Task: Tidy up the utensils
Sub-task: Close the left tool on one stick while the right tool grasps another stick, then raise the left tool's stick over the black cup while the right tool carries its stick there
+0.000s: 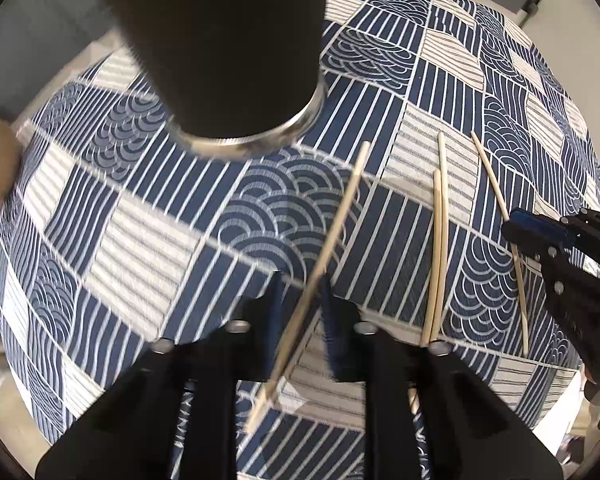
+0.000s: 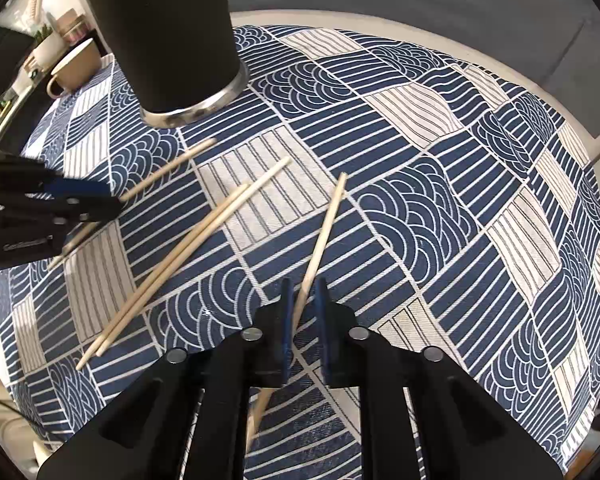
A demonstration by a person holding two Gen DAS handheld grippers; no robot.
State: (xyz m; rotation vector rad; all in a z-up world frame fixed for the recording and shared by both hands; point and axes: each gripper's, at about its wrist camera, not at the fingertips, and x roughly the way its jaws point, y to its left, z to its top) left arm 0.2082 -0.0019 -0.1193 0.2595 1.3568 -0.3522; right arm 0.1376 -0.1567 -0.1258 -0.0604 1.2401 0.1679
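A tall black cup (image 1: 224, 48) with a metal base stands on the blue patterned cloth; it also shows in the right wrist view (image 2: 168, 32). My left gripper (image 1: 300, 284) is shut on a chopstick (image 1: 340, 216), lifted and tilted. My right gripper (image 2: 303, 288) straddles another chopstick (image 2: 324, 232) lying on the cloth, jaws slightly apart around it. Two chopsticks (image 2: 188, 252) lie side by side between the grippers, also in the left wrist view (image 1: 440, 240). The left gripper shows in the right wrist view (image 2: 100, 204), the right gripper in the left wrist view (image 1: 540, 232).
A beige mug (image 2: 76, 68) stands at the table's far left edge, with small jars behind it. The round table's rim (image 2: 500, 68) curves along the far side. The patterned cloth (image 2: 460, 200) covers the table to the right.
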